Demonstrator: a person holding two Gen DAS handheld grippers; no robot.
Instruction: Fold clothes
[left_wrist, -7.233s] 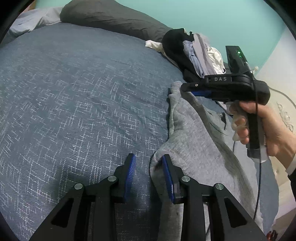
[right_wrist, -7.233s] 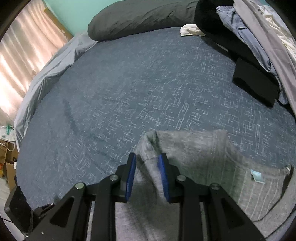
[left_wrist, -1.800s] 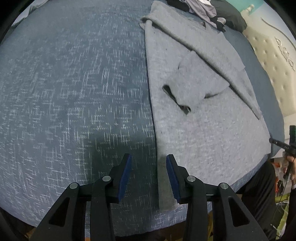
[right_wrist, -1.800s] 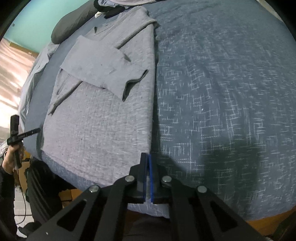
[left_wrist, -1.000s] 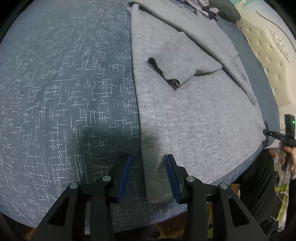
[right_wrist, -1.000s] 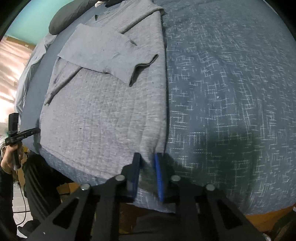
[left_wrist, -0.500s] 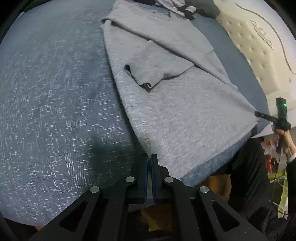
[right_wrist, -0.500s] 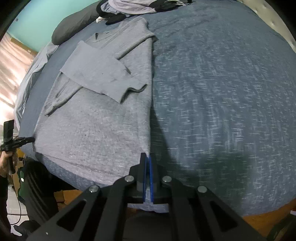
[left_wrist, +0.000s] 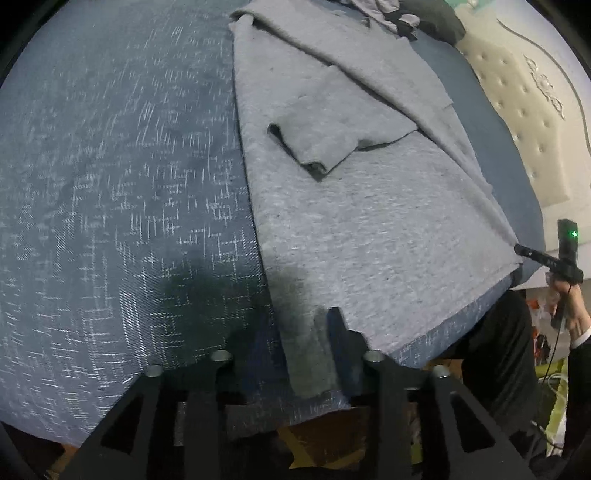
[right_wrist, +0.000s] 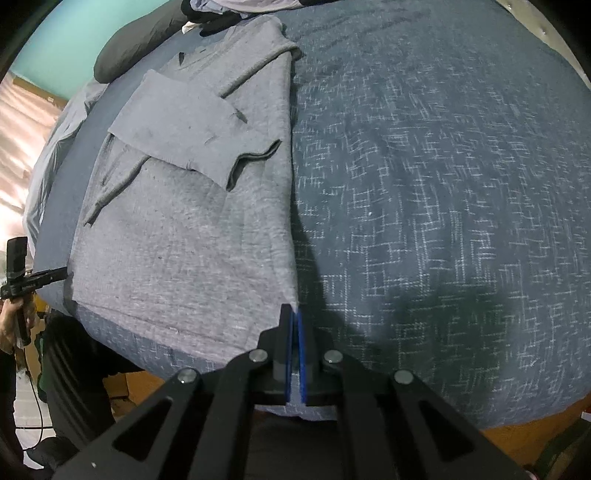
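Note:
A grey sweater (left_wrist: 369, 229) lies flat on the blue bed cover (left_wrist: 110, 184), one sleeve (left_wrist: 332, 136) folded across its chest. My left gripper (left_wrist: 291, 325) stands over the sweater's near hem corner. Its jaws are opening, with the corner strip between them and the pads not pressing it. In the right wrist view my right gripper (right_wrist: 294, 314) is shut on the other hem corner of the sweater (right_wrist: 184, 240), which rises slightly to the pads. Each gripper shows small at the edge of the other's view: right gripper (left_wrist: 517, 249), left gripper (right_wrist: 62, 273).
A pile of clothes (left_wrist: 388, 11) and a dark pillow (right_wrist: 136, 40) lie at the far end of the bed. A tufted headboard (left_wrist: 535, 110) stands at the right. The person's dark trousers (left_wrist: 498, 350) are at the bed's near edge, and a curtain (right_wrist: 22, 122) hangs far left.
The left jaws, closed at the hem corner half a second ago, now stand apart. The right jaws closed on their corner a second ago and have stayed shut, lifting it slightly.

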